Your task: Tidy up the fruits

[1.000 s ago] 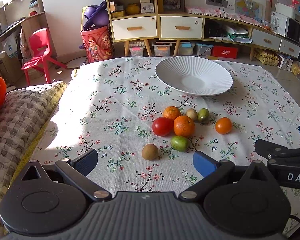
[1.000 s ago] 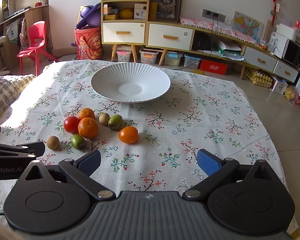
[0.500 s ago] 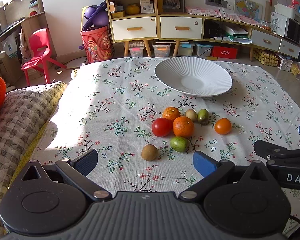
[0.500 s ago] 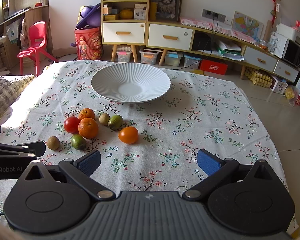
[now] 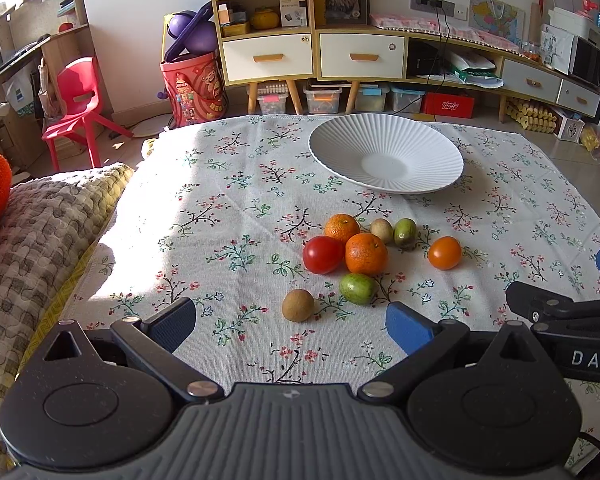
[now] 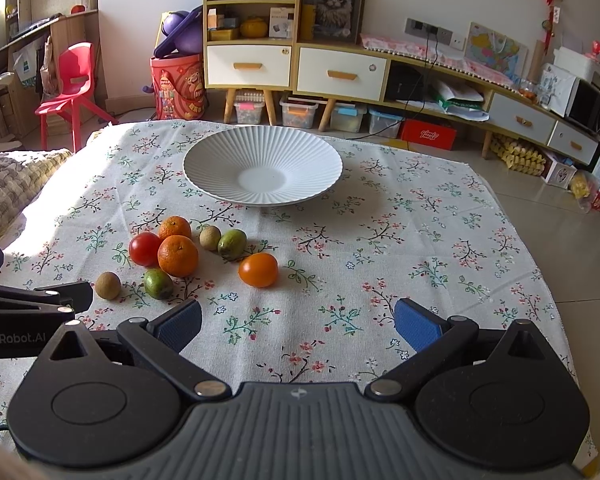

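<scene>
I hold my left gripper [image 5: 290, 324] low over the near edge of the floral tablecloth [image 5: 228, 216], its blue pads spread wide and empty, lined up on the small brown fruit [image 5: 298, 305] that lies nearest, because that one stands free of the rest and looks easiest to pinch first. Just beyond it sit the green fruit [image 5: 357, 288], the red tomato [image 5: 323, 254], two oranges touching each other (the big orange [image 5: 366, 253] in front), then a pale little fruit and another green one, and, apart to the right, the orange tomato [image 6: 258, 269]. The white plate [image 6: 220, 152] waits empty at the far side, surely the place for all of them. My right gripper [image 6: 298, 326] hangs equally wide and empty over bare cloth. Against half a second ago, almost nothing differs: the fruit sits slightly lower in my left view.
</scene>
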